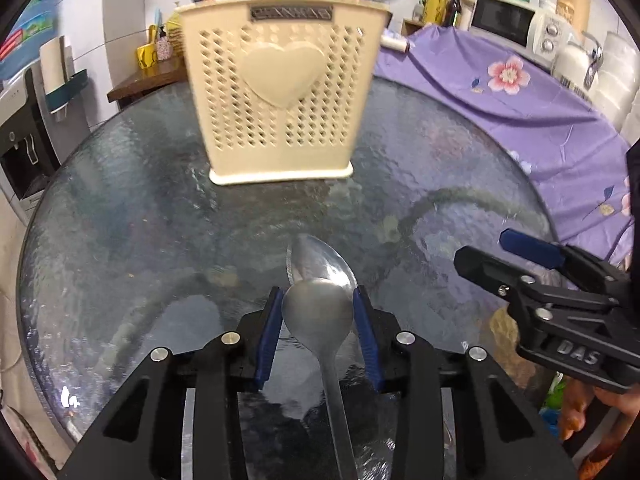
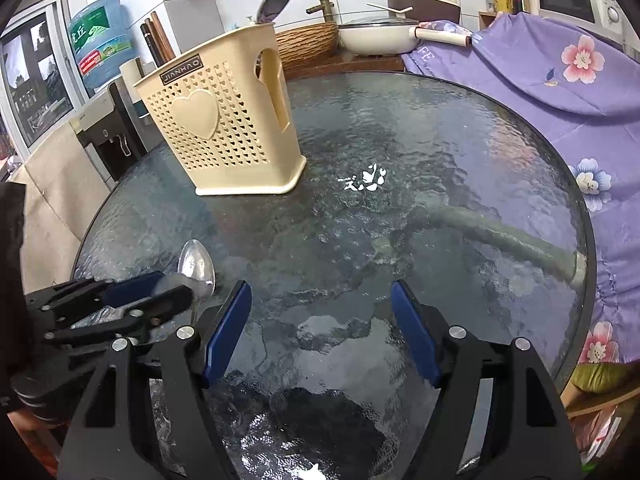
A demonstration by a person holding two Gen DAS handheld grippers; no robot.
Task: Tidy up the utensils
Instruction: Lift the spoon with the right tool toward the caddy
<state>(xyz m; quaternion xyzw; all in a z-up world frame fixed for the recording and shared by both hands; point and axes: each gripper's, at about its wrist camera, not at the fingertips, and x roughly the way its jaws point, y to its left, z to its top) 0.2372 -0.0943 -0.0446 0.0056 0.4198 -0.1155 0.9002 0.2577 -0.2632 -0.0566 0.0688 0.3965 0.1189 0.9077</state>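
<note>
Plainly, the left gripper (image 1: 318,320) has its blue pads closed against the bowl of a steel spoon (image 1: 320,312), apparently two spoons stacked, held above the glass tabletop (image 1: 120,240) in front of the cream utensil holder (image 1: 280,92). Steel is light, stiff and slick; gripped across the rounded bowl it may pivot, the handle would be surer. Right gripper (image 2: 320,324) hangs wide and empty, right of the spoon. Nothing lies between spoon and holder; utensils already crowd its top.
</note>
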